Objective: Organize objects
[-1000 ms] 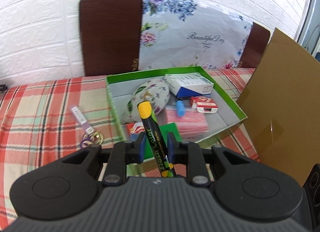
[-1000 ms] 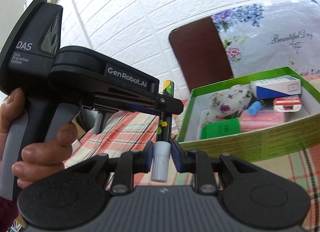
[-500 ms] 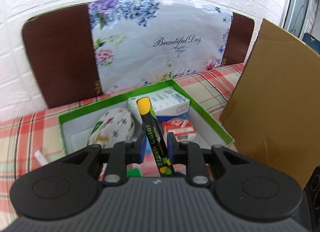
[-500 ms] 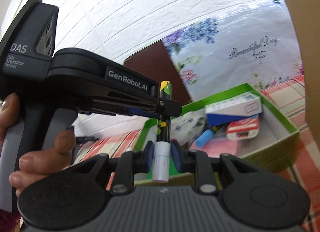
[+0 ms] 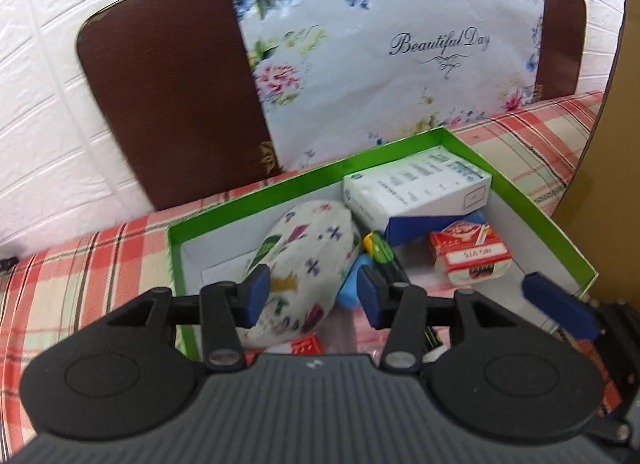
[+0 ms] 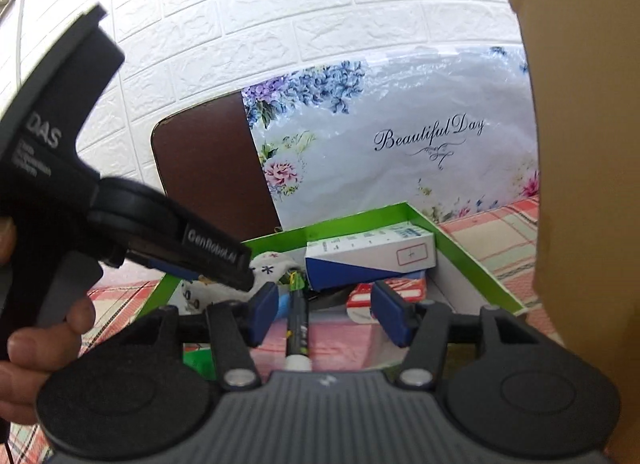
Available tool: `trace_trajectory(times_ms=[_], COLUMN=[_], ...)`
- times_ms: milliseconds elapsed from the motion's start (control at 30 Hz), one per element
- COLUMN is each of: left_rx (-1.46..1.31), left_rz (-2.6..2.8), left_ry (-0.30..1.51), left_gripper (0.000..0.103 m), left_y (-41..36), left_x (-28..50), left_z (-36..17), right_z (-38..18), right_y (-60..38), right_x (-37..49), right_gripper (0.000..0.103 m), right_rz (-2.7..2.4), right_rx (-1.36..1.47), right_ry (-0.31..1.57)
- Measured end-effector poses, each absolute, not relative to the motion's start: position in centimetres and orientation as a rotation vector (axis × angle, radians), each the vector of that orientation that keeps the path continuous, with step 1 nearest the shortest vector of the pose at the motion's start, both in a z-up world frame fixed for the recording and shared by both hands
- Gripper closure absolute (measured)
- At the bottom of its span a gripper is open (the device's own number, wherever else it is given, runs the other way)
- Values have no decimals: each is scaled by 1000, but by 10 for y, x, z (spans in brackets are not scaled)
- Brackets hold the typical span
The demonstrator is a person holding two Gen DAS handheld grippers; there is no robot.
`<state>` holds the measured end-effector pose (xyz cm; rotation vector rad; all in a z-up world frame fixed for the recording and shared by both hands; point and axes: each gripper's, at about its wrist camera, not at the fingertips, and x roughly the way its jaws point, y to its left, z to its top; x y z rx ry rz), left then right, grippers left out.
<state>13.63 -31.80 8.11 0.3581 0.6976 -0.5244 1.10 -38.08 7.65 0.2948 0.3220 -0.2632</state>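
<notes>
White brick wall behind; your left tool (image 5: 310, 296) and right tool (image 6: 326, 314) are both spreading, marker (image 6: 298, 330) loose below in the green box (image 6: 472, 260).

green box (image 5: 516, 191), floral pouch (image 5: 304, 260), red plaid cloth (image 5: 92, 264).

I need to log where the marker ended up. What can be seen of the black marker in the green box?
The black marker is a slim black barrel with yellow-green print and a white end toward the right wrist camera; its far tip looks yellow-green. It lies lengthwise in the green box, over the pink pack, beside the floral pouch. It sits between the right gripper's opening fingers, touching neither.
</notes>
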Motion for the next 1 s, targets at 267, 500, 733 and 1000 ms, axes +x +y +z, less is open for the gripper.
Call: trace_trajectory(times_ms=[267,500,733,1000], left_rx=[360,354,333,306], left_rz=[-502,-503,-502,-463], left_ry=[662,637,607,578], left_gripper=[47,42,32,13], left_y=[-297,-274,-249,-220], left_x=[109,75,46,21], left_z=[88,93,102,103], right_z=[87,98,116,132], right_y=[-376,-365,-347,-316], right_x=[-23,-54,-80,-105], right_gripper=[49,49,46,42], right_rz=[-292,-289,-277,-267], right_rx=[349,364,348,317], right_ry=[327,327,290,259])
